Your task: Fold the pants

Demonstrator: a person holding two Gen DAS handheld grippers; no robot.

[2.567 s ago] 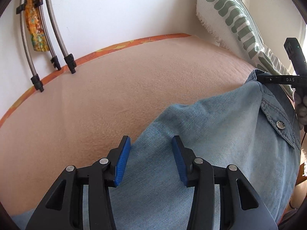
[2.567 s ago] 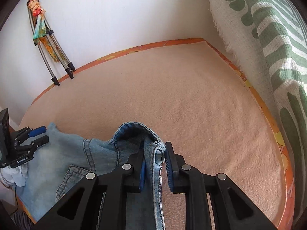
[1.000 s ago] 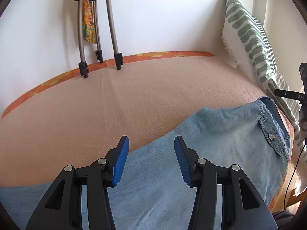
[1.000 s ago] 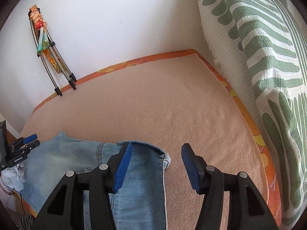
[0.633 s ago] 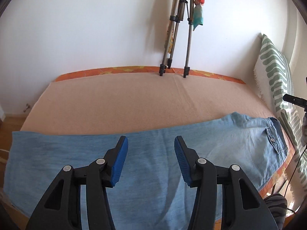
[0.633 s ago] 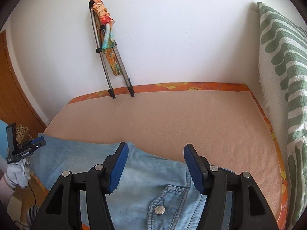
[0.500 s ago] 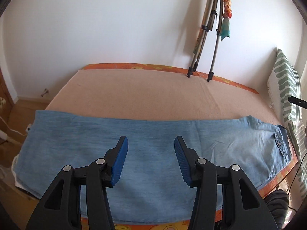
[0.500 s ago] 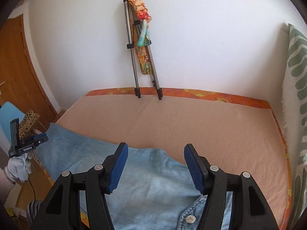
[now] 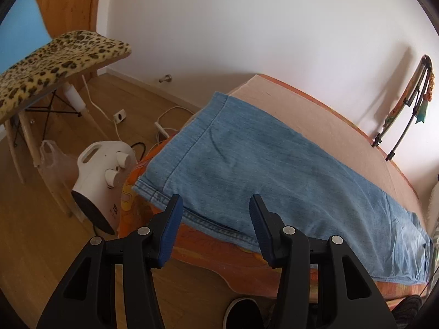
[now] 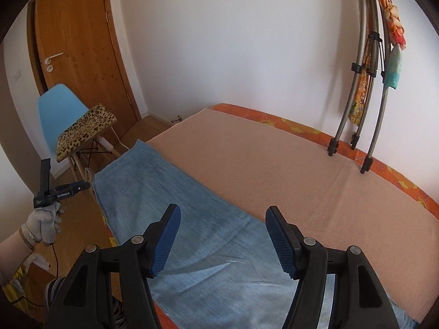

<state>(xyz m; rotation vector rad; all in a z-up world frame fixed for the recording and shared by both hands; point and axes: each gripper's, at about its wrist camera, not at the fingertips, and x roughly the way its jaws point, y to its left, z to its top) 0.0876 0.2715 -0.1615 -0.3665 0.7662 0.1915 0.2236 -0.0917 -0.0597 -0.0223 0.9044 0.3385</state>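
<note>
The left gripper point(image 9: 215, 226) points downward with its blue pads apart and nothing between them. The right gripper point(image 10: 223, 240) tilts down too — its jaws have just been opening, wider than the left's, nothing between them. A gloved left hand point(image 10: 45, 223) grips the left handle — wrist bare.

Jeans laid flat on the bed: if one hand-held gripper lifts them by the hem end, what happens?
The jeans will probably sag and trail rather than lift as a sheet: they lie limp, with soft creases. Denim this long likely feels weighty, so a one-sided pinch may twist it. The hem already overhangs the bed edge, so a nudge there might slide it floorward.
</note>
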